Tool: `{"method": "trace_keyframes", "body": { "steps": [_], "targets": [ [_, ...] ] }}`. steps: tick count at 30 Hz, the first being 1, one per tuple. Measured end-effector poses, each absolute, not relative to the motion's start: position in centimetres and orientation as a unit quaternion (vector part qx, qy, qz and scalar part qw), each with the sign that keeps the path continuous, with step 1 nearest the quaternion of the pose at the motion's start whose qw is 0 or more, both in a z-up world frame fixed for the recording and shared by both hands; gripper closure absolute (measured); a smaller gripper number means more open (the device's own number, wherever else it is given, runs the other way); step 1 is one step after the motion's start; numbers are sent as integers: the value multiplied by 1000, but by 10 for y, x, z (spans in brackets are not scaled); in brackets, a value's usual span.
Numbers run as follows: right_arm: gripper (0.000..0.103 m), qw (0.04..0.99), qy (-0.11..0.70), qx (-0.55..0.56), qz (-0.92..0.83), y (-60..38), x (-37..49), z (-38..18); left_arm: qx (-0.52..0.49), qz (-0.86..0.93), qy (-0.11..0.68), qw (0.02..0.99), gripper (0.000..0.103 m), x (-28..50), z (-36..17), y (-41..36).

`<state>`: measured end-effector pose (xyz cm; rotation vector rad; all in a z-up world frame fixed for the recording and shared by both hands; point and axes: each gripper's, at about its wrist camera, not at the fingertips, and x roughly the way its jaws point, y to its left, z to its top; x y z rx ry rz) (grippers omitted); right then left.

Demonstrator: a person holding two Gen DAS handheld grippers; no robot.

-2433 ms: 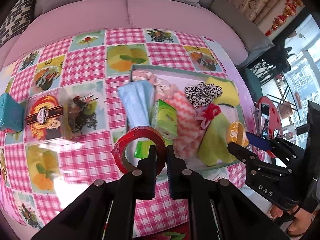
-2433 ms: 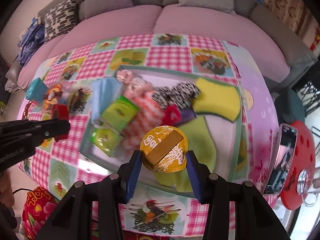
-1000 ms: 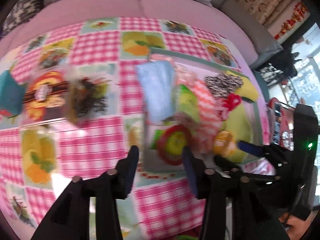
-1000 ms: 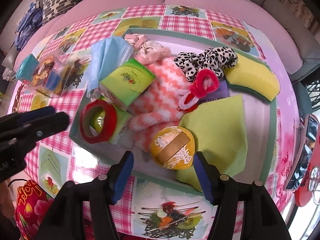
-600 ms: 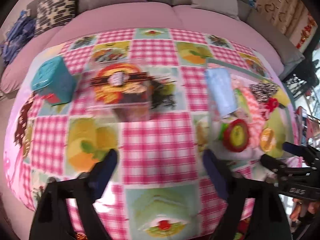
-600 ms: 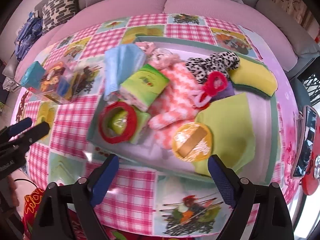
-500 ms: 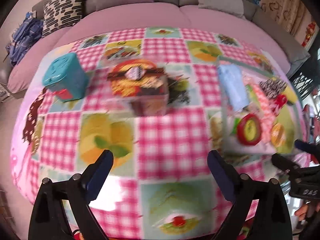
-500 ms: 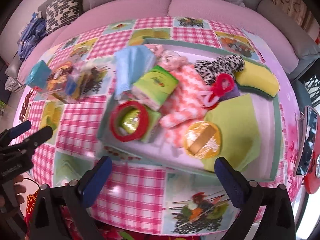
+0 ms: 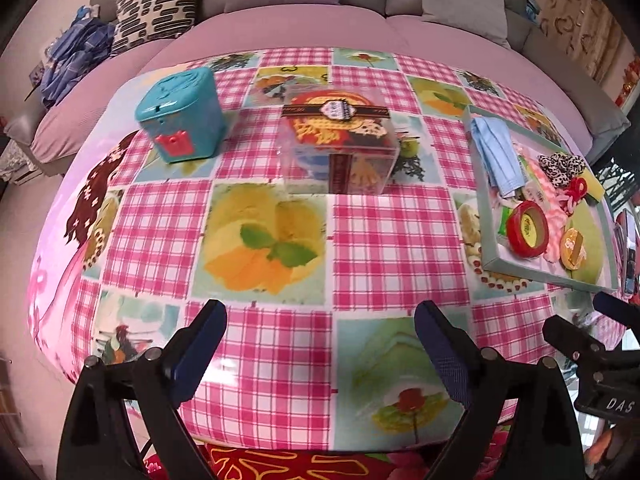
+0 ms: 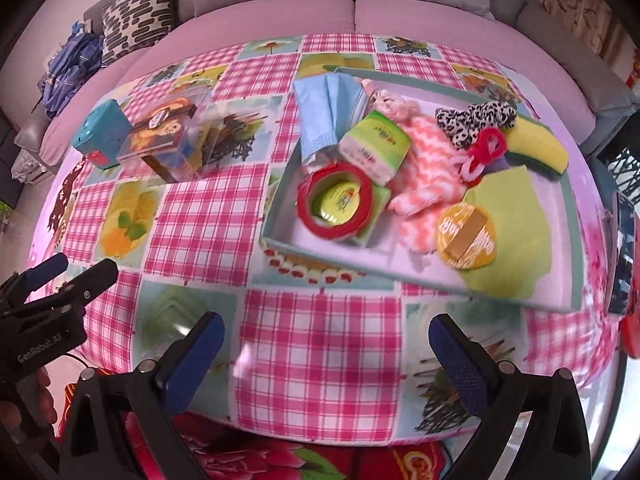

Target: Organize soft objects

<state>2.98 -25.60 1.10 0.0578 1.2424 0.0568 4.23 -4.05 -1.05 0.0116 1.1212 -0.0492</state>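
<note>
A green-rimmed tray (image 10: 276, 216) on the right of the table holds a red tape roll (image 10: 335, 200), a round orange packet (image 10: 466, 237), a blue cloth (image 10: 328, 108), a green tissue pack (image 10: 376, 146), a pink-white knit piece (image 10: 428, 176), a leopard scrunchie (image 10: 474, 118), a yellow sponge (image 10: 536, 146) and a green cloth (image 10: 516, 232). The tray also shows in the left wrist view (image 9: 490, 240). My left gripper (image 9: 320, 344) is open and empty over the table's front edge. My right gripper (image 10: 326, 348) is open and empty, in front of the tray.
A teal box (image 9: 180, 116) and a clear plastic box (image 9: 340, 148) stand at the back left of the checked tablecloth. A pink sofa (image 9: 280, 28) curves behind the table. A phone (image 10: 622, 256) lies past the tray's right side.
The left gripper let go of the red tape roll and the right let go of the orange packet, both in the tray. Both opened wide and drew back toward the front edge.
</note>
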Motion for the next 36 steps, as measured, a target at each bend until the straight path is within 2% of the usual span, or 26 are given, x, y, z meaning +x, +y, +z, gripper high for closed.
{"method": "trace_keyframes", "body": {
  "steps": [22,36],
  "targets": [
    [0,820,570,49,2,-252,14,-8,37,12,537,843,8,32,-25,-36],
    [0,821,569,50,-7,-252,14,-12,23,27,543,839,8,33,-28,-31]
  ]
}}
